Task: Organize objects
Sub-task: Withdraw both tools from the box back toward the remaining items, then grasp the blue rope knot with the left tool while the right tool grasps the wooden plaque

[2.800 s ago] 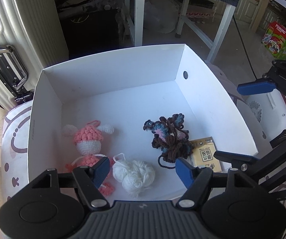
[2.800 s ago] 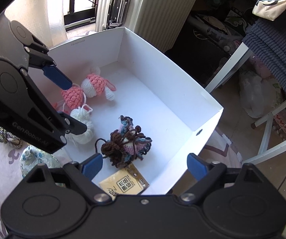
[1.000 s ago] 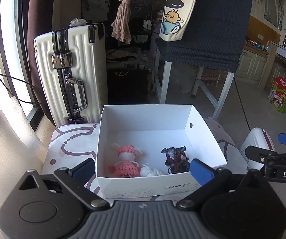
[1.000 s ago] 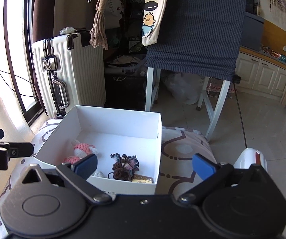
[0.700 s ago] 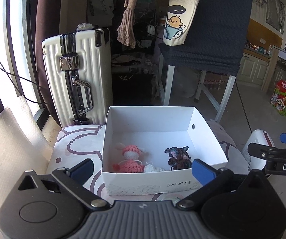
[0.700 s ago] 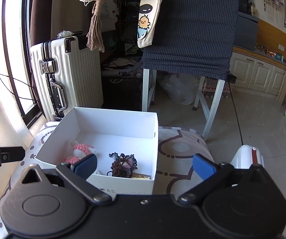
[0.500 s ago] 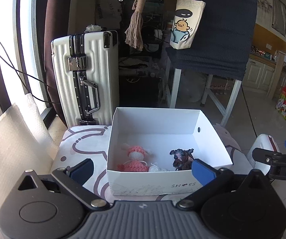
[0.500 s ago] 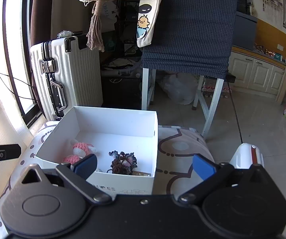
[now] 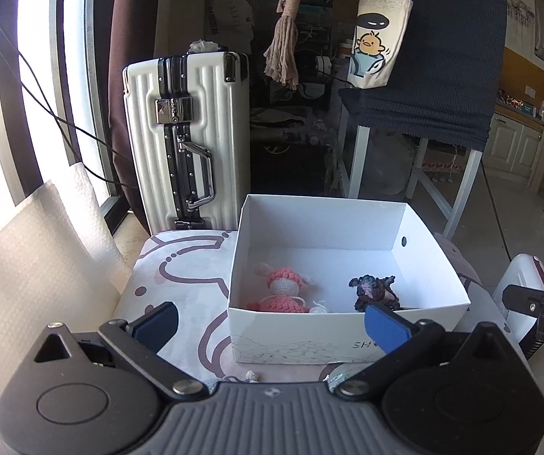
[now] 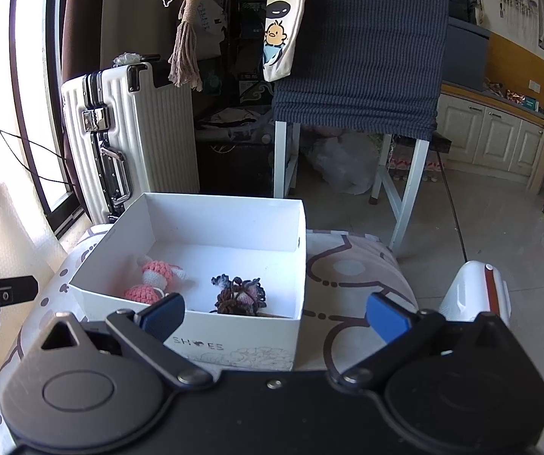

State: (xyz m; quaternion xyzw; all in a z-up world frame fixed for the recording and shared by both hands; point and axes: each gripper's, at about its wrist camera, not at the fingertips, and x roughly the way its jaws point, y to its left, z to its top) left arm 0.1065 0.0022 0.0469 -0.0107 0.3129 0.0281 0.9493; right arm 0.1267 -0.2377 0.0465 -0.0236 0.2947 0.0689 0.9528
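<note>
A white shoe box [image 9: 325, 223] [image 10: 241, 335] stands on a patterned cushion [image 9: 181, 295] [image 10: 347, 276]. Inside lie a pink crocheted doll [image 9: 283, 290] [image 10: 154, 278], a dark brown crocheted bundle [image 9: 374, 292] [image 10: 239, 295] and a bit of white yarn [image 9: 321, 308]. My left gripper [image 9: 270, 328] is open and empty, held back in front of the box. My right gripper [image 10: 274, 316] is open and empty too, just short of the box's near wall. Small fabric items [image 9: 249, 376] lie on the cushion below the left gripper, mostly hidden.
A white hard-shell suitcase [image 9: 188, 140] [image 10: 128, 132] stands behind the cushion. A table draped in dark blue cloth [image 10: 363, 45] stands behind the box. A white appliance [image 10: 476, 292] sits on the floor at right. White bubble wrap [image 9: 33, 261] lies at left.
Both grippers have pulled up and back from over the box, so the whole box and the room behind it now show. The items inside the box have not moved.
</note>
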